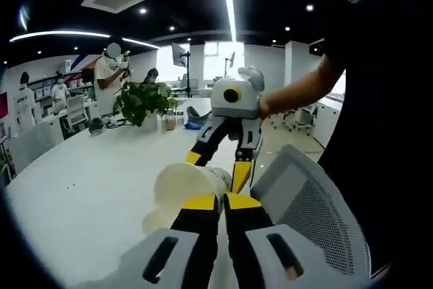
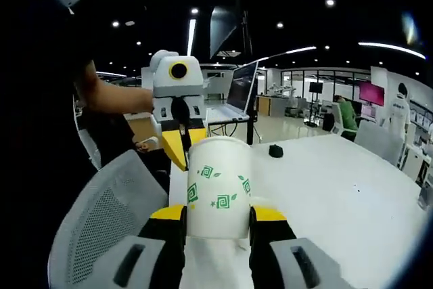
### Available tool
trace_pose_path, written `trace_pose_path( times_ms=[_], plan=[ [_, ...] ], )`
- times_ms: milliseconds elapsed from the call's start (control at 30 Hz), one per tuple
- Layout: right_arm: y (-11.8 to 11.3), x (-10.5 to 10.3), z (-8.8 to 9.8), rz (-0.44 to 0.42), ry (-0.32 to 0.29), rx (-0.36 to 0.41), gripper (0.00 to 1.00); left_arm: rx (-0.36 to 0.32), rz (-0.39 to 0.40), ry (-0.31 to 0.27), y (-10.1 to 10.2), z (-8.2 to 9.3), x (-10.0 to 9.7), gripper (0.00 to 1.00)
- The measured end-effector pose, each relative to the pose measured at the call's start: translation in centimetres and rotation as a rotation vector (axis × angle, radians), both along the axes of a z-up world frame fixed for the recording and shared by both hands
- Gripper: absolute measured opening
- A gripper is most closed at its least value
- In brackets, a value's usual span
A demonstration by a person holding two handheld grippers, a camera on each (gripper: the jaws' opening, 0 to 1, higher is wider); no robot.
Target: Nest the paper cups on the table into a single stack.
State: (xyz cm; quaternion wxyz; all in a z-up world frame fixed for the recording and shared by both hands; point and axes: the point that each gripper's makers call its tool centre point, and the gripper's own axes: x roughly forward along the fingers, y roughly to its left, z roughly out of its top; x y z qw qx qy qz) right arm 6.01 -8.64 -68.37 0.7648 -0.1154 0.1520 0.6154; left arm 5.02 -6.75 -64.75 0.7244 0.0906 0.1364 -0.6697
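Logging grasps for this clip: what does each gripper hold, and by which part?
The right gripper clamps a paper cup by its side walls near one end. The left gripper is shut on a second cup, apparently at its wall near the rim.

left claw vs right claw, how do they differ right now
The left claw is shut, its yellow tips pinching the rim of a paper cup lying sideways; the right claw is spread wide around the wall of an upside-down paper cup with green leaf prints. The left's cup looks plain cream, the right's shows its pattern. Both hold a cup over the white table, facing each other.
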Motion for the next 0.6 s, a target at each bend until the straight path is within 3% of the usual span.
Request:
trace_pose_path(
  times_ms=[167,600],
  plan=[
    [-0.1,0.1,-0.3,0.0,-0.022,-0.026,0.36,0.013,-0.025,0.01,-0.4,-0.1,-0.5,0.0],
    [-2.1,1.3,-0.9,-0.132,0.045,-0.04,0.38,0.07,0.017,-0.018,0.1,-0.3,1.0,0.0]
  ],
)
